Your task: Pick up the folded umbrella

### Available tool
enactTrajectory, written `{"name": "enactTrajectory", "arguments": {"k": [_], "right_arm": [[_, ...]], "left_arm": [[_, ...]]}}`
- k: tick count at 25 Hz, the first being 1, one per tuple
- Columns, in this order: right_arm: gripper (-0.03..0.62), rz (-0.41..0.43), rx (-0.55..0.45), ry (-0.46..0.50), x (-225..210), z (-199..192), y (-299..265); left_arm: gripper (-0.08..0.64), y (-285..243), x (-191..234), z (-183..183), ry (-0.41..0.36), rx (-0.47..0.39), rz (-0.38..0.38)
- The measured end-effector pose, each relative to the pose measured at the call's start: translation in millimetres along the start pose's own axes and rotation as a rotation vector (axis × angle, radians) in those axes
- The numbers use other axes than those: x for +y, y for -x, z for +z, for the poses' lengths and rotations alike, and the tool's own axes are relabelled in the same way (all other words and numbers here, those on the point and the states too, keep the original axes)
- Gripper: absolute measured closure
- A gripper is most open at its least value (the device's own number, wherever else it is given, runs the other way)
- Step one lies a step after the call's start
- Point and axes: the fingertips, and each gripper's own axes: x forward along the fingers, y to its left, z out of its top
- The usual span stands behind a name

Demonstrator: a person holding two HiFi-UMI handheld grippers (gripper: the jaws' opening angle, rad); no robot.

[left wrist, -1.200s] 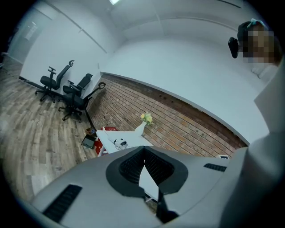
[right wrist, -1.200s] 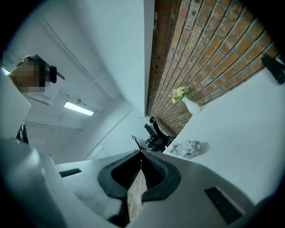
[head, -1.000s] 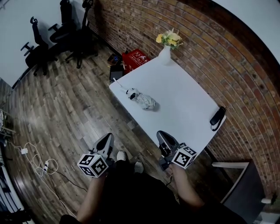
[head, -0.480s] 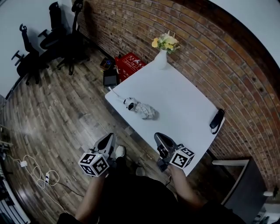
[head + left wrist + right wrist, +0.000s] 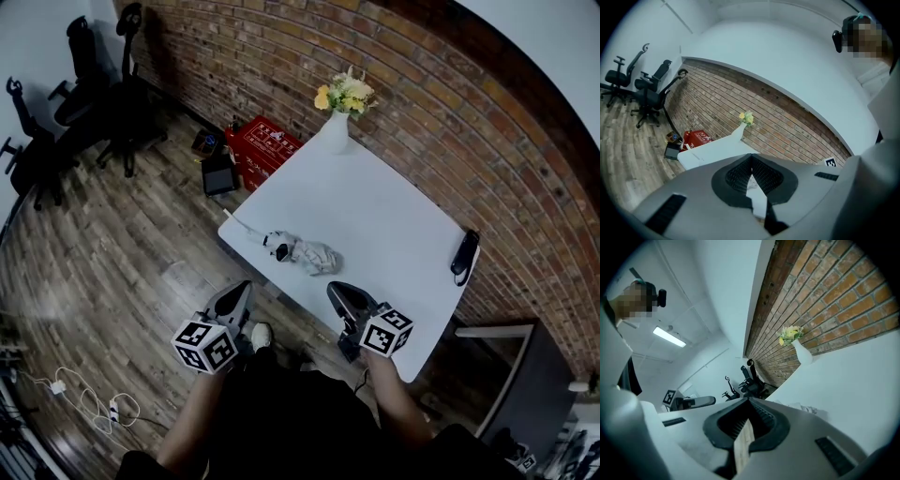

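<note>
Brick wall point(image 5: 487, 141): seen behind the table, bent by the lens.
Wood floor point(image 5: 112, 244): planks; office chairs point(image 5: 94, 103) parked at far left.
White table point(image 5: 403, 216): stood close by the wall, top mostly bare.
Red box point(image 5: 265, 145): set on the floor by the table's far-left side, dark case point(image 5: 218, 173) just beside it.
Vase point(image 5: 335, 131): white, yellow flowers, stood at the table's far corner, well apart from the task's thing.
Folded umbrella point(image 5: 305, 251): pale, patterned, laid flat near the table's near-left edge; touched by nothing.
Black item point(image 5: 463, 255): laid at the table's right edge; kind not made out.
Left gripper point(image 5: 240, 291): clenched, tips met, nothing held; kept off the table, over the floor.
Right gripper point(image 5: 337, 291): clenched, also empty; kept at the near table edge.
Bearing: umbrella is found ahead of both claws, between their 2 lines, apart from each.
Long axis: run along the near-left table edge, across the claws' pointing line; strap end to the left, bundled end to the right.
Nearer hand: right is judged nearer, with the bundled end just ahead and slightly left of its tips.
Next move: jaws would need to be opened before the reach; a grip across the bundle's short width is judged easiest.
</note>
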Motion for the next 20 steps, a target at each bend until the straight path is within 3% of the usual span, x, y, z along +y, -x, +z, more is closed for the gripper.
{"name": "enactTrajectory", "arguments": {"k": [9,20], "right_arm": [[0.571,-0.109,-0.005,0.037,-13,10,-37],[0.571,-0.167,0.06,0.09,-22,7,-64]], "left_arm": [[0.548,-30,36,30,-0.021,0.053,-0.12],[0.548,-35,65,35,-0.009,0.088,-0.133]]}}
